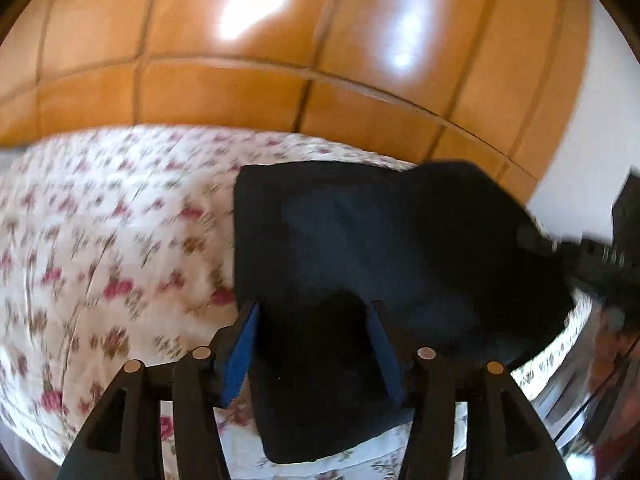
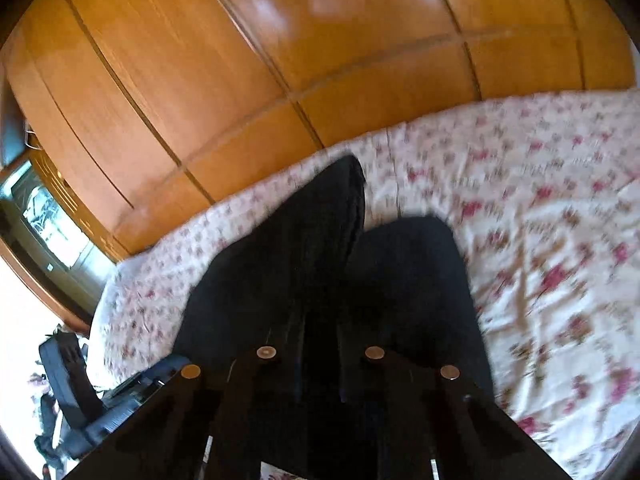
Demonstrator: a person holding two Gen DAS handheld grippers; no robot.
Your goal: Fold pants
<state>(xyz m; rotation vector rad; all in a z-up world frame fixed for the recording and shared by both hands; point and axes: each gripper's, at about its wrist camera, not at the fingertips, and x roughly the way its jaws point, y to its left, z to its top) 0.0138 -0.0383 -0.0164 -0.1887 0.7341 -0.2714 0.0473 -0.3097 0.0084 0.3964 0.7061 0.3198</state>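
Wardrobe [image 1: 280,80] — glossy orange-brown wooden doors filling the background of both views, blurred and streaked with glare.

Bed [image 1: 100,240] — covered by a white sheet with small red flowers; it carries the work.

Pants [image 1: 380,240] — dark, almost black cloth lying on the bed near its wardrobe-side edge. In the left wrist view they form one broad slab, partly doubled; in the right wrist view two dark lobes run away from the camera with a narrow cleft between them. Which end is the waist cannot be told.

Left tool [image 1: 312,344] — released: the blue pads [image 1: 240,356] stand well apart with the pants lying between and below them, neither pad visibly pressing on the cloth.

Right tool [image 2: 320,360] — clenched, its dark fingers drawn together over the pants. Black on black hides the tips, so whether a pinch of cloth is caught between them cannot be told.

Risks, as judged from here: with one side let go, a pull by the right tool could drag the pants askew or slide them toward the bed's edge; a thin pinch may slip; the smooth sheet may bunch and travel with the cloth, spoiling the fold line.
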